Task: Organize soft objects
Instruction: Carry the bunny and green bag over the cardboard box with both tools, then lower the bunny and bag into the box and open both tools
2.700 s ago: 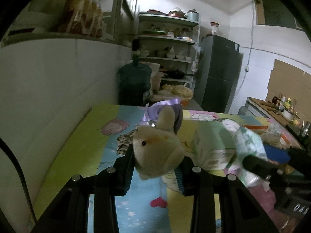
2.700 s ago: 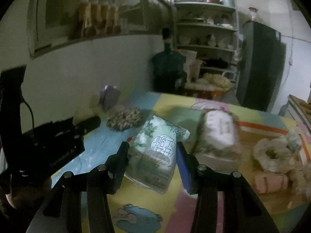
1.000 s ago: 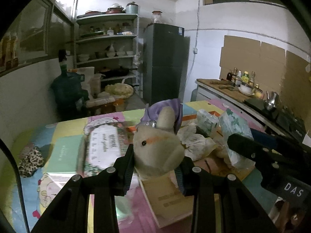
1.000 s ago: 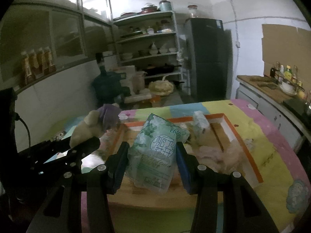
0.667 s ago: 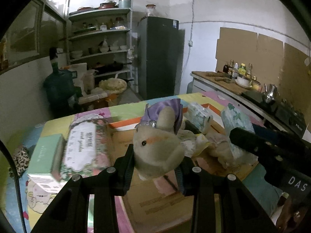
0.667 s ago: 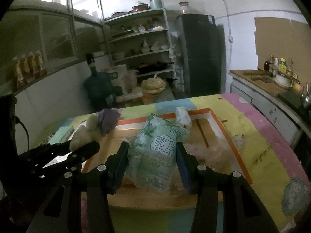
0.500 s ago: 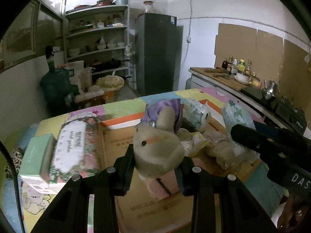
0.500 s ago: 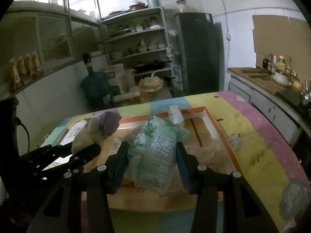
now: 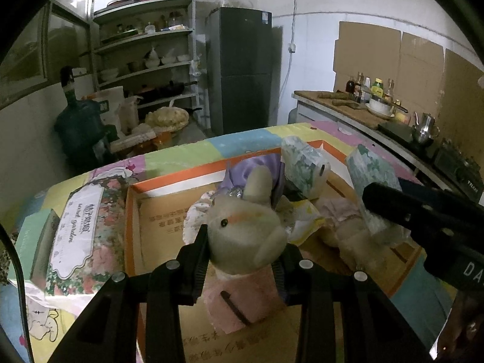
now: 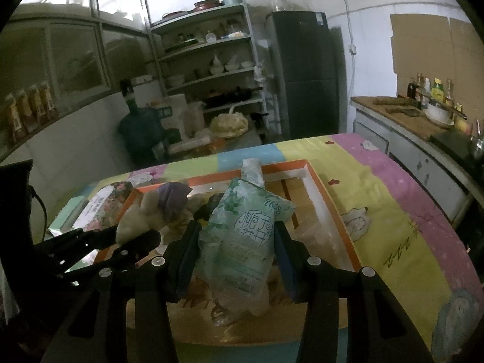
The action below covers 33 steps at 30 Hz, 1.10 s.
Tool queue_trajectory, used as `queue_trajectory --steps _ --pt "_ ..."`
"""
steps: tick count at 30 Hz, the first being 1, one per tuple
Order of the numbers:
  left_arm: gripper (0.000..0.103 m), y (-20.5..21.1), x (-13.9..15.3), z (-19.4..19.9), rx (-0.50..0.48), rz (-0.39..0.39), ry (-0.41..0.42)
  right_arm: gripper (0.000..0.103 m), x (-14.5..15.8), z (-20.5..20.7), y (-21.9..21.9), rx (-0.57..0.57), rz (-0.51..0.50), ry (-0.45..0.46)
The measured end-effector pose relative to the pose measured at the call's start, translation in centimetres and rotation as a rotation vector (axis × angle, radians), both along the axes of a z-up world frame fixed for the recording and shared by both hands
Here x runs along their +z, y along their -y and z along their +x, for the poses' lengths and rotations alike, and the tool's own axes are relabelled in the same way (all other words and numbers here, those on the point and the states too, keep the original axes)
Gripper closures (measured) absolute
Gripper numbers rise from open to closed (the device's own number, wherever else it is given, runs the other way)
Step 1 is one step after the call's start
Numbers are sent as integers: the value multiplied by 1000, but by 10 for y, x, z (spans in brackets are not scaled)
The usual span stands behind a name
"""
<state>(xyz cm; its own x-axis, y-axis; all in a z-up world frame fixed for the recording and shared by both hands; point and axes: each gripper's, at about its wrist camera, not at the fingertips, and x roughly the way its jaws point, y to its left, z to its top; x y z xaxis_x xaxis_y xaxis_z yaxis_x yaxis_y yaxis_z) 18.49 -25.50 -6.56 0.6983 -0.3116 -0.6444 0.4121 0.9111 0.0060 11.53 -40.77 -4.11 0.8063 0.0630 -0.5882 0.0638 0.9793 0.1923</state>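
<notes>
My left gripper (image 9: 243,242) is shut on a cream plush toy (image 9: 245,227) with a purple bow, held over the left half of a shallow orange-rimmed cardboard box (image 9: 130,217). My right gripper (image 10: 236,242) is shut on a green tissue pack (image 10: 242,236), held over the same box (image 10: 335,211). In the box lie another tissue pack (image 9: 302,166), crumpled wrappers and pale soft items. The right gripper with its green pack (image 9: 375,178) shows at the right of the left wrist view. The plush toy (image 10: 145,214) and left gripper (image 10: 133,239) show at the left of the right wrist view.
A floral packet (image 9: 81,230) and a mint-green box (image 9: 33,242) lie left of the orange box on the cartoon-print tablecloth (image 10: 393,199). Behind the table stand a water jug (image 9: 81,127), shelves (image 9: 145,45) and a dark fridge (image 9: 245,66). A counter with bottles (image 9: 369,90) runs along the right.
Both grippers have moved forward and down over the orange box with their loads still held. The box now fills more of both views, and the floral packet has slid further left.
</notes>
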Motion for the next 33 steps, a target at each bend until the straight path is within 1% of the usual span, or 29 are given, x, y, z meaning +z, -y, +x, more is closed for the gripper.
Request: queue_trajectory --steps 9,17,24,27,30,33 --pt "66 11 -9 8 -4 10 -28 53 -6 9 7 2 -1 -14" --pt "66 15 -19 18 -13 1 -76 54 -14 18 9 16 3 -33" --pt "65 15 -23 21 -19 -9 -93 54 -19 26 9 29 4 -39" --pt "64 15 -23 21 -25 -21 -103 53 -20 28 8 30 6 -39" --pt "63 14 -23 22 -28 -30 -109 51 -20 29 9 30 7 -37" --pt "57 12 -22 22 -32 -33 -109 51 -21 29 8 27 9 -32"
